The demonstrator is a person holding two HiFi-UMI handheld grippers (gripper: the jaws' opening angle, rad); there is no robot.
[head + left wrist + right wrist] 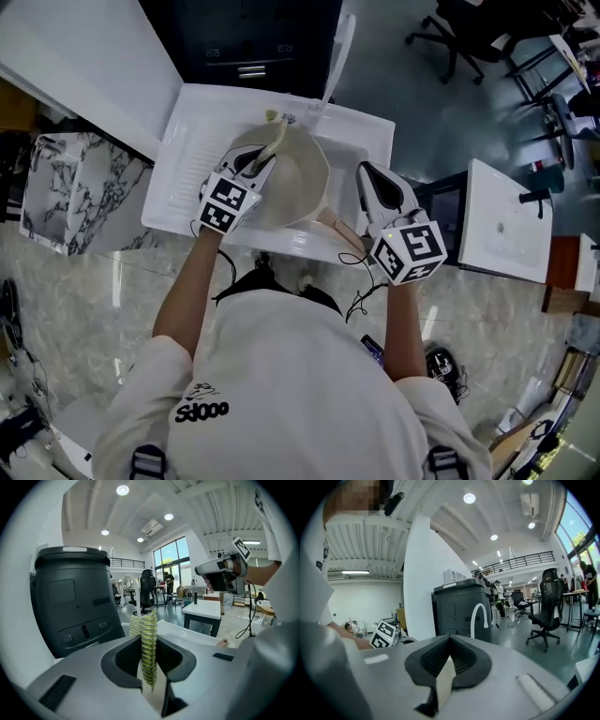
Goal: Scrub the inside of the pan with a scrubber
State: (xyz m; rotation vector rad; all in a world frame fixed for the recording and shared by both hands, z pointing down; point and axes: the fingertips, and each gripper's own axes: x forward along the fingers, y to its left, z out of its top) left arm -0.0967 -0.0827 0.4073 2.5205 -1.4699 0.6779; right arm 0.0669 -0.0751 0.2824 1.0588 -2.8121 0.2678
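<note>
Now, head view: the left claw (pixel 261 161) hangs over the cream round pan (pixel 302 178) in the white sink (pixel 187 150), placed for scrubbing. Left gripper view: we see it pinching the yellow-green mesh scrubber (pixel 149 641). Right gripper view: the right claw (pixel 447 660) is pressed together, empty.

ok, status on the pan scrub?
Left tongs shut on scrubber, over the pan in the sink; contact unclear. Right tongs shut, empty, right of pan. Nothing in the way.

White short-sleeved T-shirt (pixel 291 375) with black print; white, black-padded left claw (pixel 268 157) and right claw (pixel 364 169), each bearing a black-and-white marker cube (pixel 410 248).
</note>
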